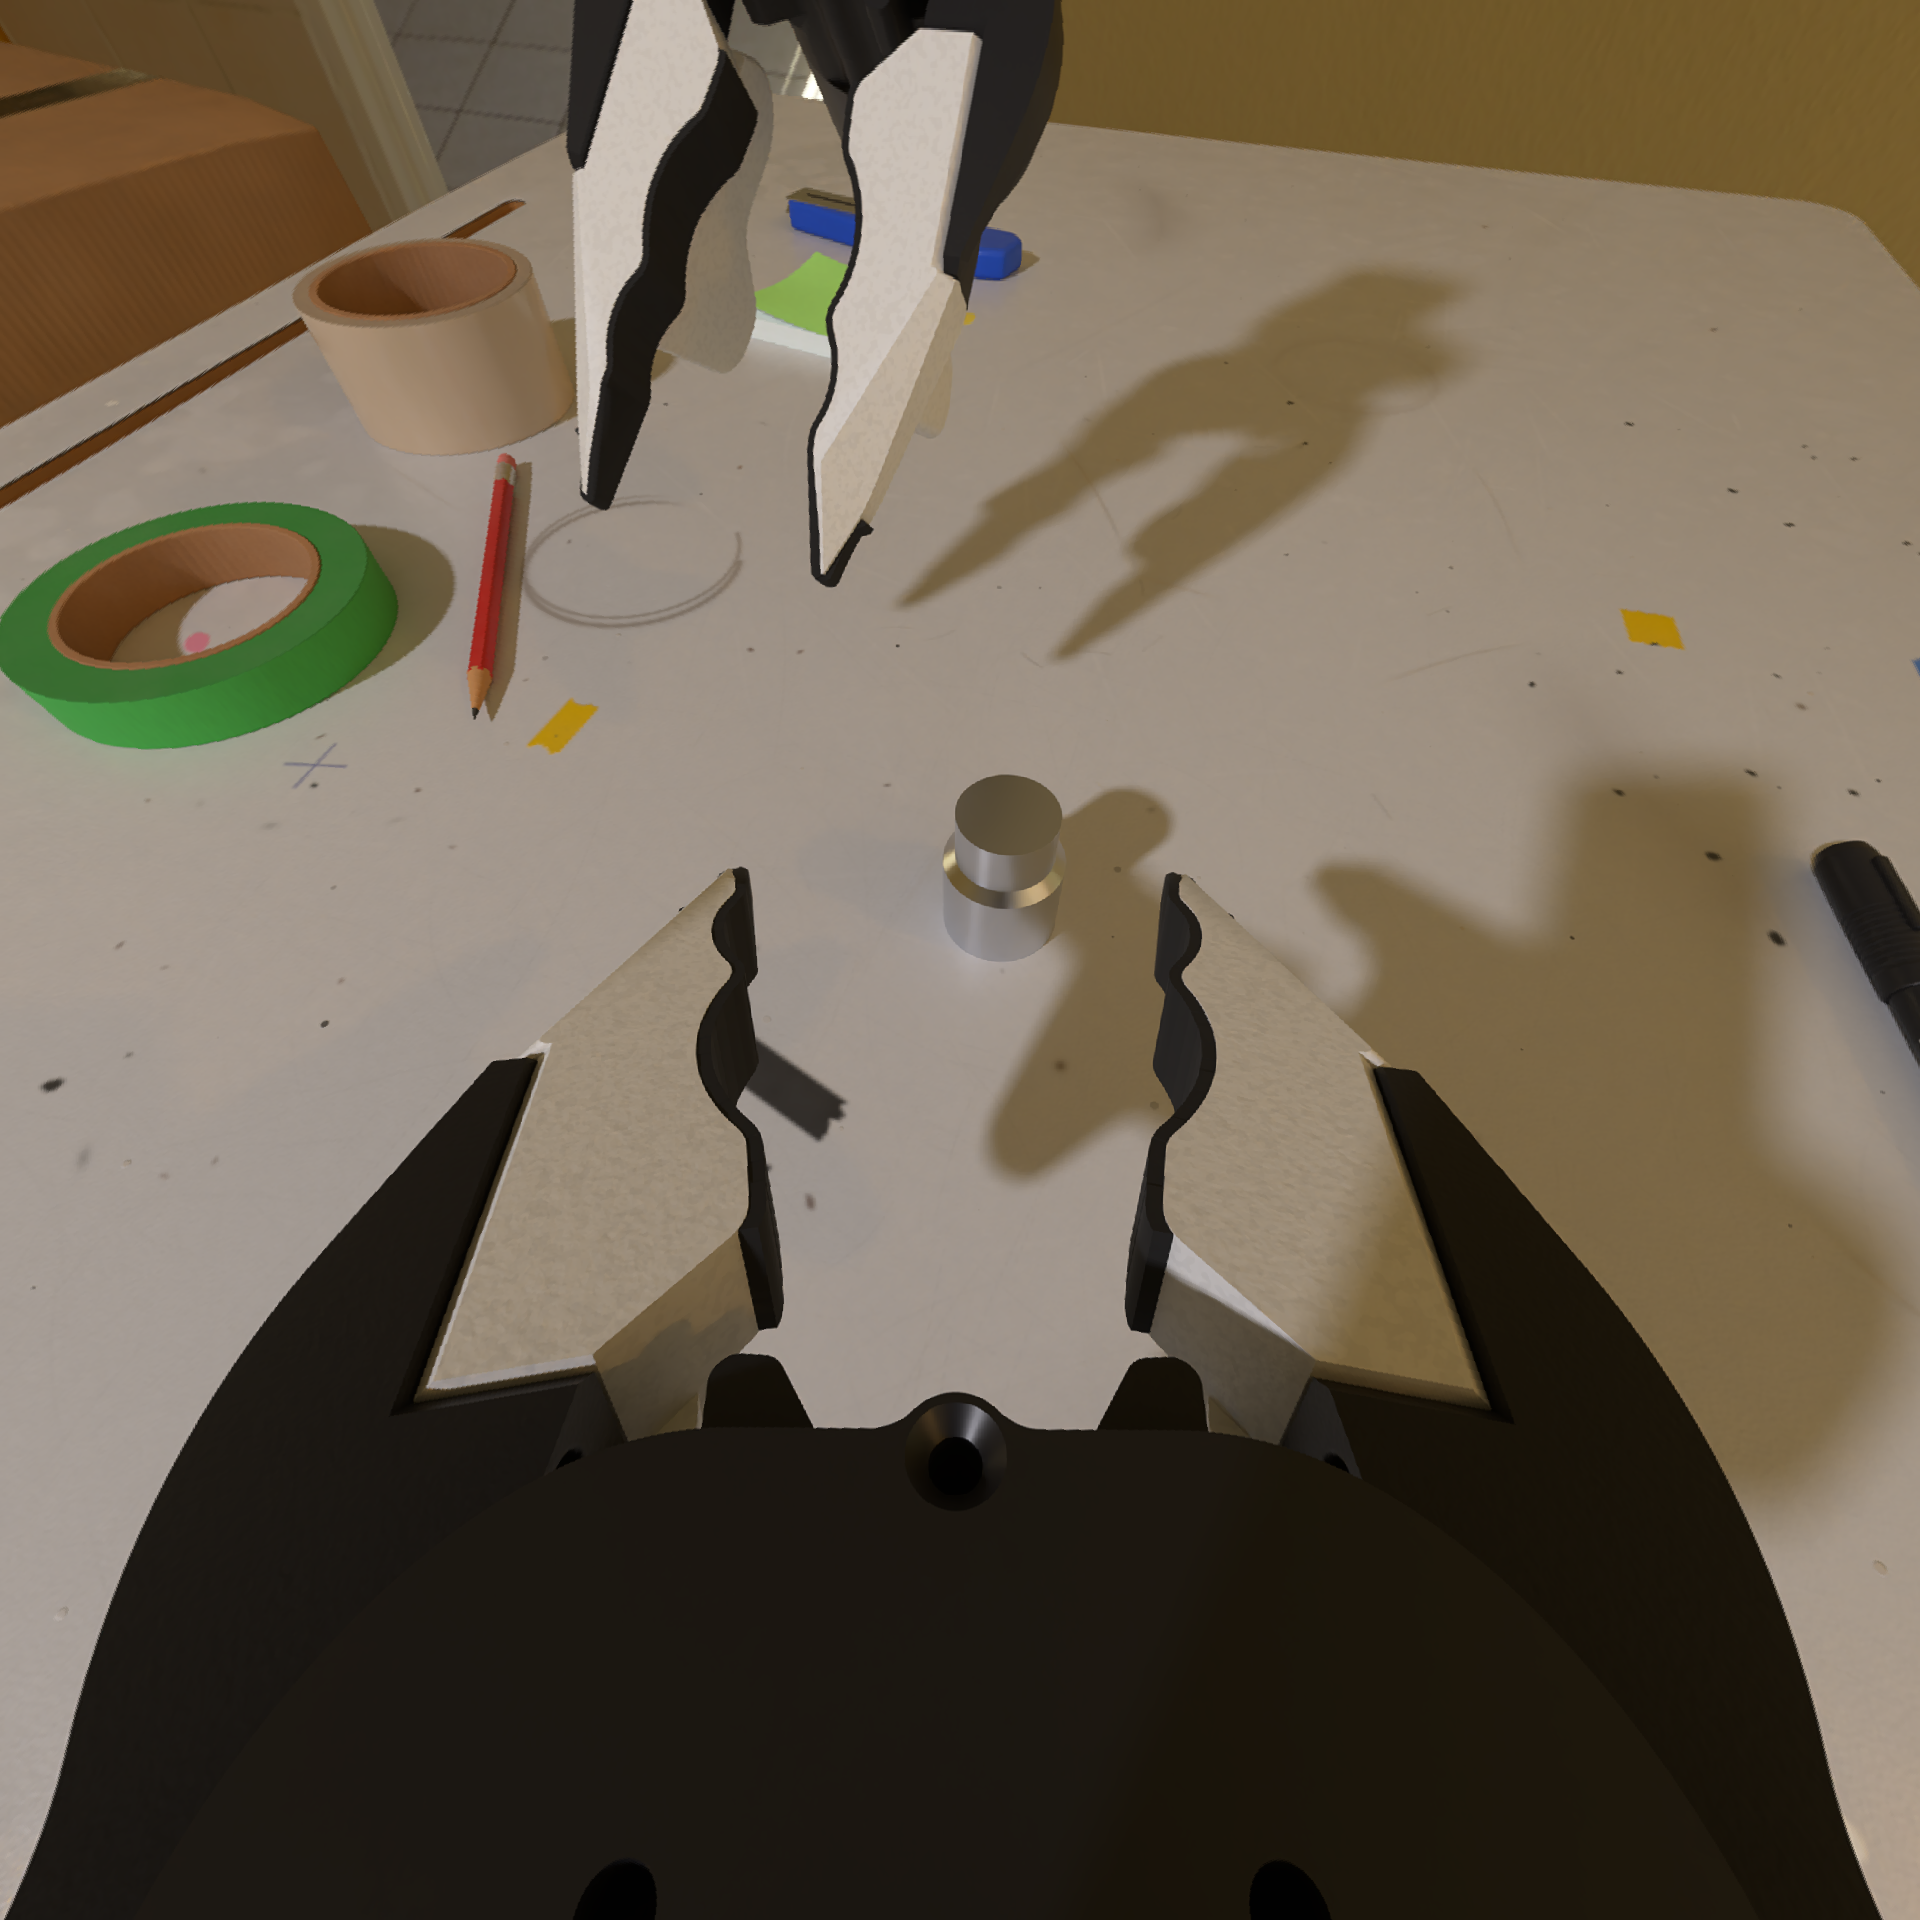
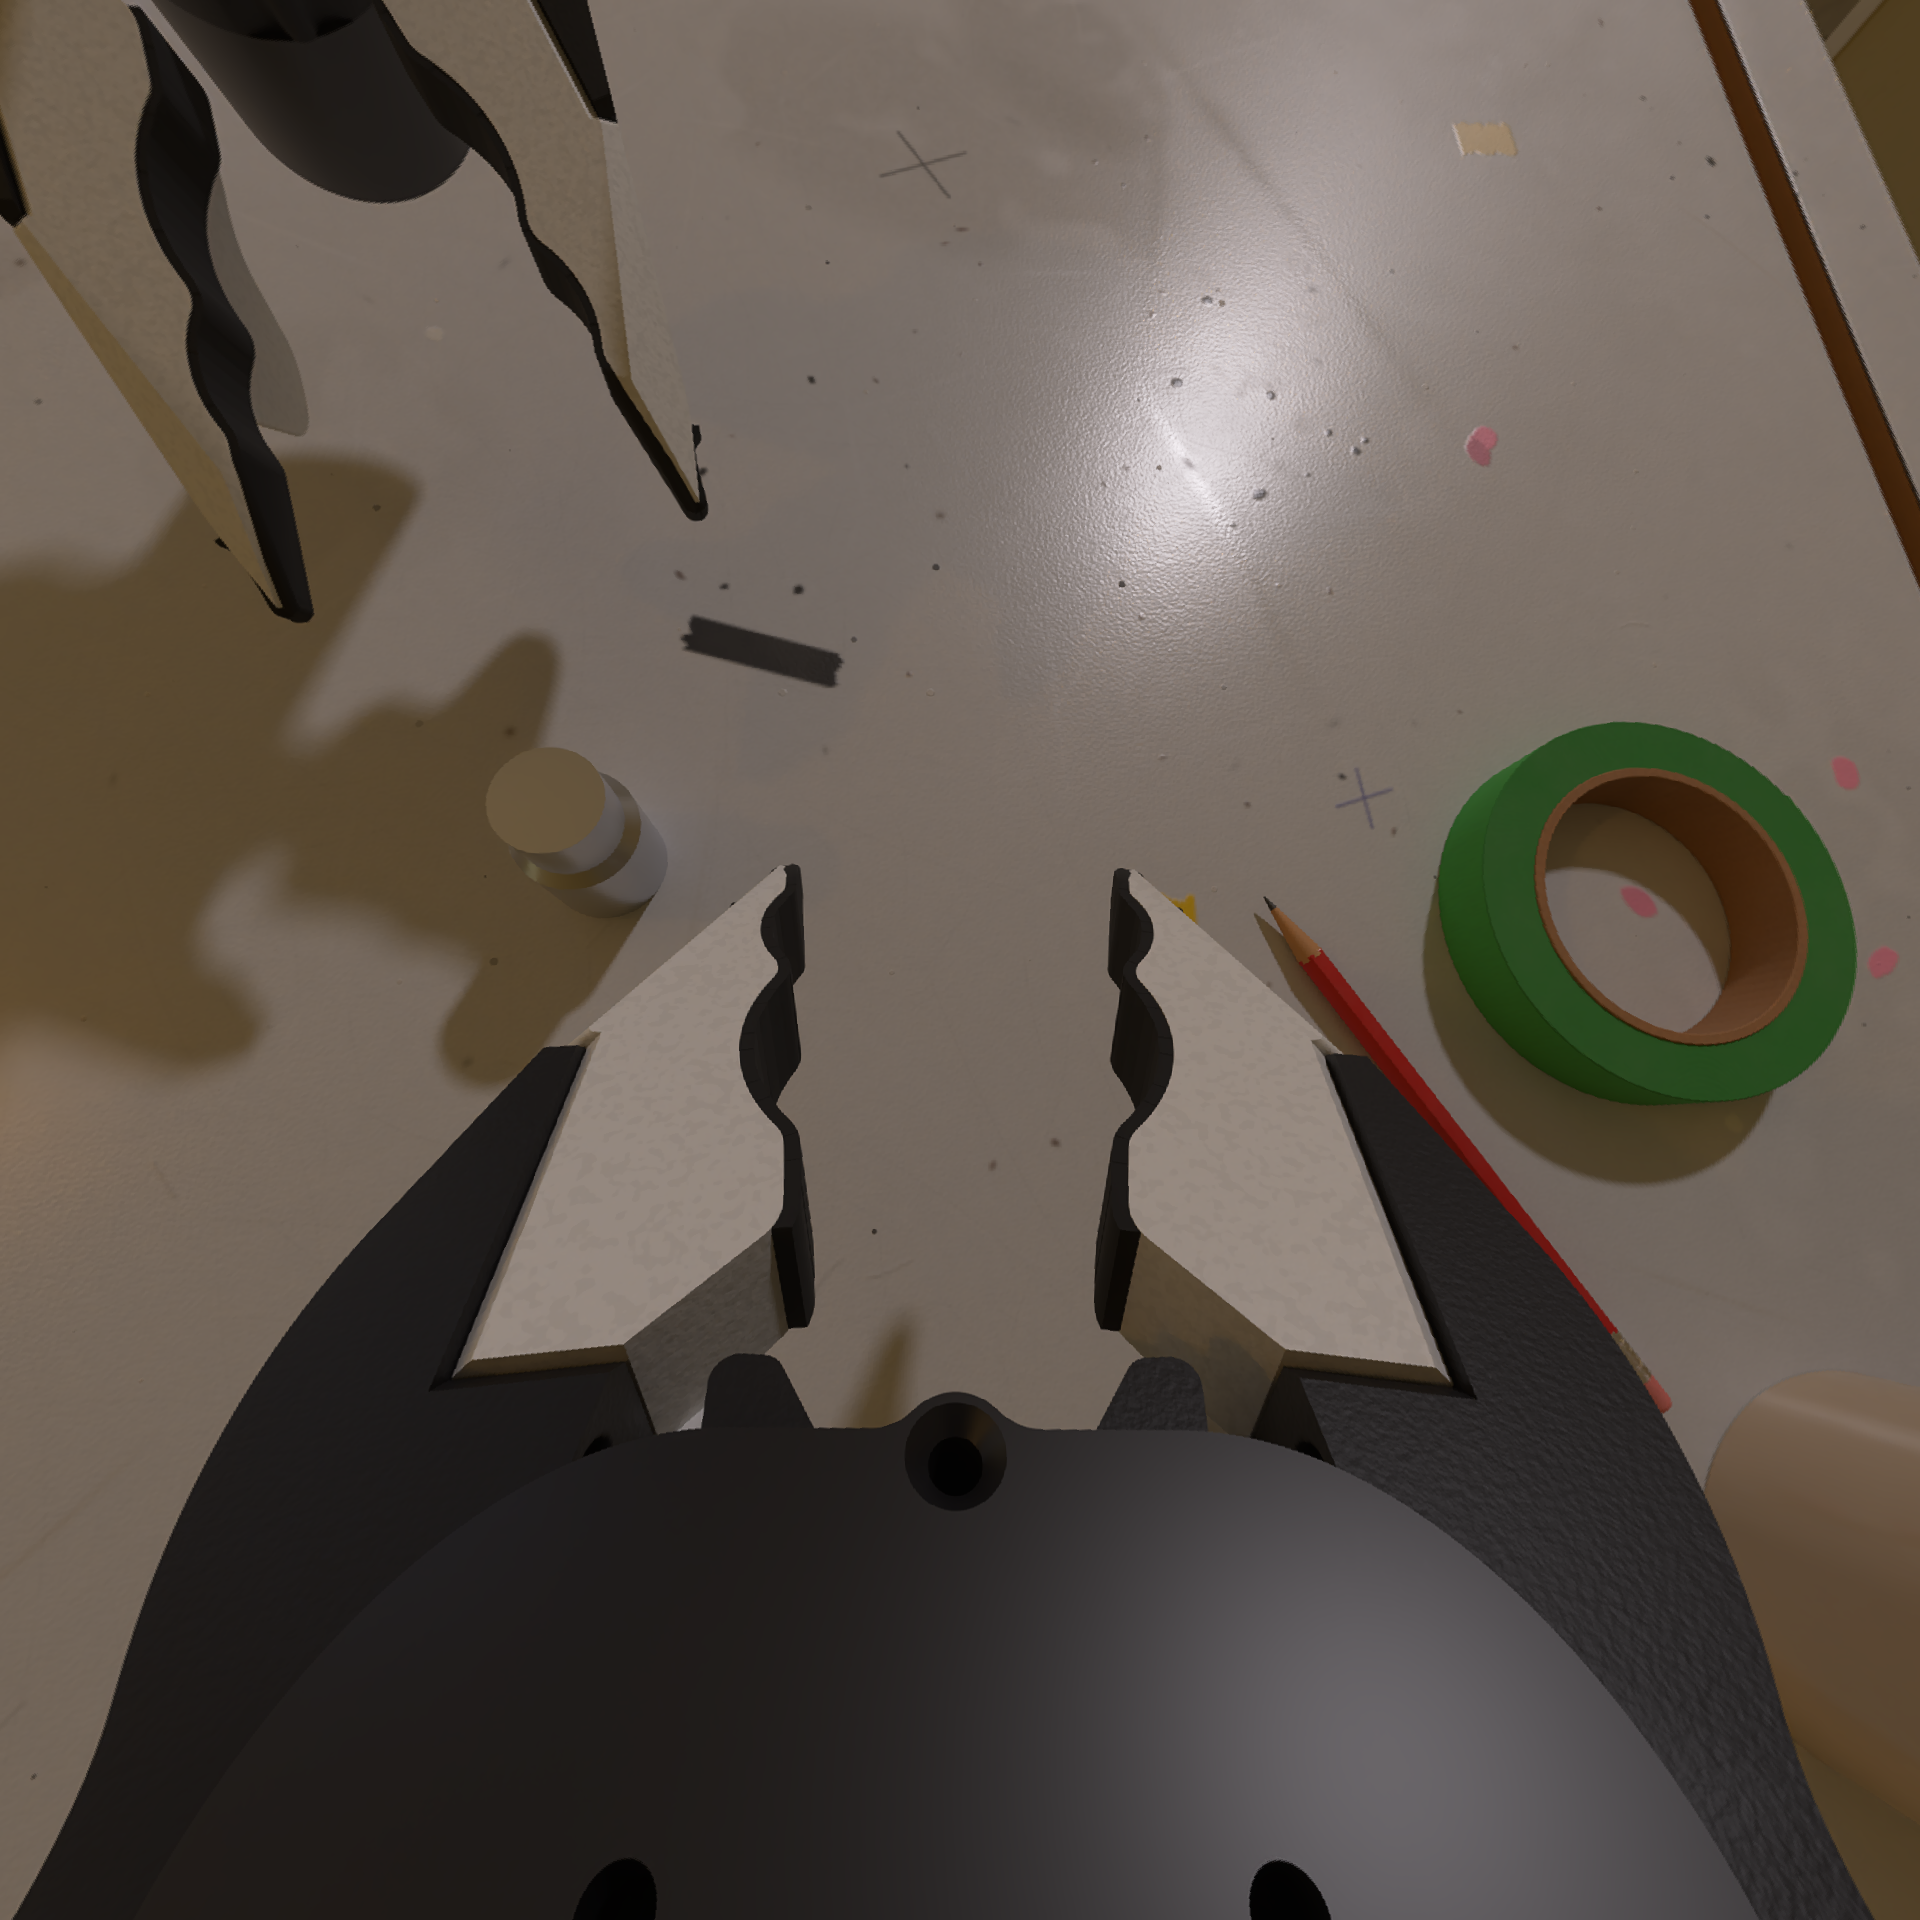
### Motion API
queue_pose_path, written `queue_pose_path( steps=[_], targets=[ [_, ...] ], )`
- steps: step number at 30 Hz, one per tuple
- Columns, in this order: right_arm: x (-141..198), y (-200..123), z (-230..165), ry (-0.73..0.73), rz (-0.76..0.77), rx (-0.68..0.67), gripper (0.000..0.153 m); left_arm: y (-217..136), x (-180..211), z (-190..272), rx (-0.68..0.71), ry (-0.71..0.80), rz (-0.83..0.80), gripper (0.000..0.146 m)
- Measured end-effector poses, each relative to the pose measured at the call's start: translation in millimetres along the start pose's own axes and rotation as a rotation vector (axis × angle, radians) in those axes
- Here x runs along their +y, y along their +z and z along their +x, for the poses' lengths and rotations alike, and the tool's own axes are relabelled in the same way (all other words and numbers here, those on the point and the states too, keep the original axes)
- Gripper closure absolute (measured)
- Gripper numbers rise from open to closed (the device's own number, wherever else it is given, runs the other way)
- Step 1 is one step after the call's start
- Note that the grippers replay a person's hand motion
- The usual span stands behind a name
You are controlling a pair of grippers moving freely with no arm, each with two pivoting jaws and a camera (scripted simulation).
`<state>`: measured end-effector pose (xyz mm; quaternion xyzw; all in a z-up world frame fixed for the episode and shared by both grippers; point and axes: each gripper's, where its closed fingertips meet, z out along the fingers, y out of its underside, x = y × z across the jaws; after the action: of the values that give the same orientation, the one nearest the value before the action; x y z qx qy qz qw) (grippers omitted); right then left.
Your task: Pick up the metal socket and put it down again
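Upright on the white table stands the metal socket, a stepped silver cylinder with a narrower cap over a wider base and a bright bevel between the two. It sits just ahead of the left gripper, slightly toward its right fingertip, touching neither finger; the jaws are spread apart and hold nothing. Nothing lies between them and the socket. A strip of black tape is stuck to the table under the left finger. Farther off hangs the right gripper, tips down, also released and empty. Beyond it to the left lie one red pencil, one green tape roll and one beige tape roll. Two yellow tape scraps dot the surface, one black marker lies at the right edge, and a blue object rests at the far side.
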<state>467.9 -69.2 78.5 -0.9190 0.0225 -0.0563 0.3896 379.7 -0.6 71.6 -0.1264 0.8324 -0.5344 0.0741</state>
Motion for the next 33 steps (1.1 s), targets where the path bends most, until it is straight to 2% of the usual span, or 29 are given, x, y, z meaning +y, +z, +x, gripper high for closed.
queue_pose_path(
  steps=[10, 21, 24, 29, 33],
  targets=[
    [5, -2, 1, 0.003, -0.009, 0.001, 0.093, -1, 7, -3, -0.019, 0.021, -0.045, 0.061],
    [13, -17, -15, -0.021, -0.026, 0.002, 0.088, -8, 6, -6, -0.026, 0.026, -0.038, 0.063],
    [18, -21, -26, -0.031, -0.043, -0.010, 0.083, -9, 7, -6, -0.027, 0.032, -0.045, 0.063],
    [25, -26, -50, -0.062, -0.115, -0.046, 0.065, -11, 9, -8, -0.034, 0.038, -0.059, 0.064],
    [16, -26, -70, -0.095, -0.172, -0.085, 0.064, -13, 11, -10, -0.035, 0.038, -0.068, 0.064]
  ],
)
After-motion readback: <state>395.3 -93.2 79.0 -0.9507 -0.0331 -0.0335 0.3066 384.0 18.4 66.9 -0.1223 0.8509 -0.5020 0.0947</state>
